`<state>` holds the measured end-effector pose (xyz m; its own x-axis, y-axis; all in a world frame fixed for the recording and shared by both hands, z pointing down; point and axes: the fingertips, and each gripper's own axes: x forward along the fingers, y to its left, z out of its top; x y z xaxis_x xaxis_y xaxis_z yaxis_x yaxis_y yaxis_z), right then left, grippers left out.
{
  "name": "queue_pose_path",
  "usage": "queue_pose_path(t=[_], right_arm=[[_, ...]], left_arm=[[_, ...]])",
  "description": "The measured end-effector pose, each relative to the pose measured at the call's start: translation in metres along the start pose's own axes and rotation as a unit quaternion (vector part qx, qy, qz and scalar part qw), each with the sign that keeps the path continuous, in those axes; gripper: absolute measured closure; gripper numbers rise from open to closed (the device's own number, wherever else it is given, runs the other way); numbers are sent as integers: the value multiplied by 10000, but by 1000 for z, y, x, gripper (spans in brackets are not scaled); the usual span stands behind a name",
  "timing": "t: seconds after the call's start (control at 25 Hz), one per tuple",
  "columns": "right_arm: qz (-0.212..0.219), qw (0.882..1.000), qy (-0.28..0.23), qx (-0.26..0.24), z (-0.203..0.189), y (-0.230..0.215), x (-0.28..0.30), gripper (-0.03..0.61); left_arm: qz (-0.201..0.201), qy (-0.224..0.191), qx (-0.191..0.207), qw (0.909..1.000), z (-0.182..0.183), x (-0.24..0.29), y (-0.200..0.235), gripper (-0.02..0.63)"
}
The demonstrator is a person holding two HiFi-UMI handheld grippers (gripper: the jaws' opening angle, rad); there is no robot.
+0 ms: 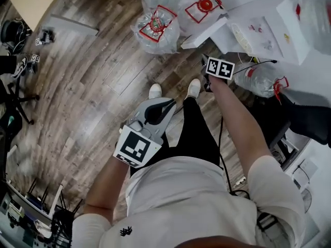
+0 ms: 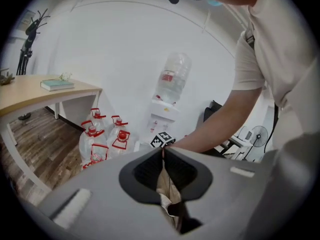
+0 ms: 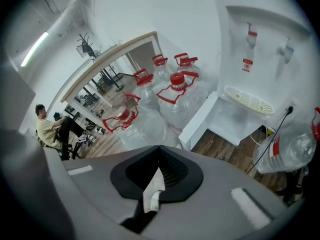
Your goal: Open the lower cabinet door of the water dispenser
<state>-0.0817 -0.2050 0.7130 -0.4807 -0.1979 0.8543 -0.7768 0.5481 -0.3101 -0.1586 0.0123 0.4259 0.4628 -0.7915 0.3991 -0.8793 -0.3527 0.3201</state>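
Nearby — water jugs just beside the cabinet door

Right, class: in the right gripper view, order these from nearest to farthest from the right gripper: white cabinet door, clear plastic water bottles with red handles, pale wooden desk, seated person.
1. white cabinet door, just ahead, right of centre.
2. clear plastic water bottles, left, barely farther.
3. pale wooden desk, behind the bottles.
4. seated person, far left.
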Motion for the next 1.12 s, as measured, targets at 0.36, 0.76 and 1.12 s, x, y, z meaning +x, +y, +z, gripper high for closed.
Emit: queue_pose_path(t=[0.36,0.76,1.12], right_arm=[[521,9916,-426,-1108,-25,67,-154,577],[871,9760,-1531,-1283,-56,117,-347,577],[831,9608,-2246,-1397,-106,81,-468,578]], left_arm=[[-604,271,582,9961,27,-15,-50,560],[-1594,368,1128,9801,78,3,-142,560],[-1453,757,1472,9754,66,17,-209,558]])
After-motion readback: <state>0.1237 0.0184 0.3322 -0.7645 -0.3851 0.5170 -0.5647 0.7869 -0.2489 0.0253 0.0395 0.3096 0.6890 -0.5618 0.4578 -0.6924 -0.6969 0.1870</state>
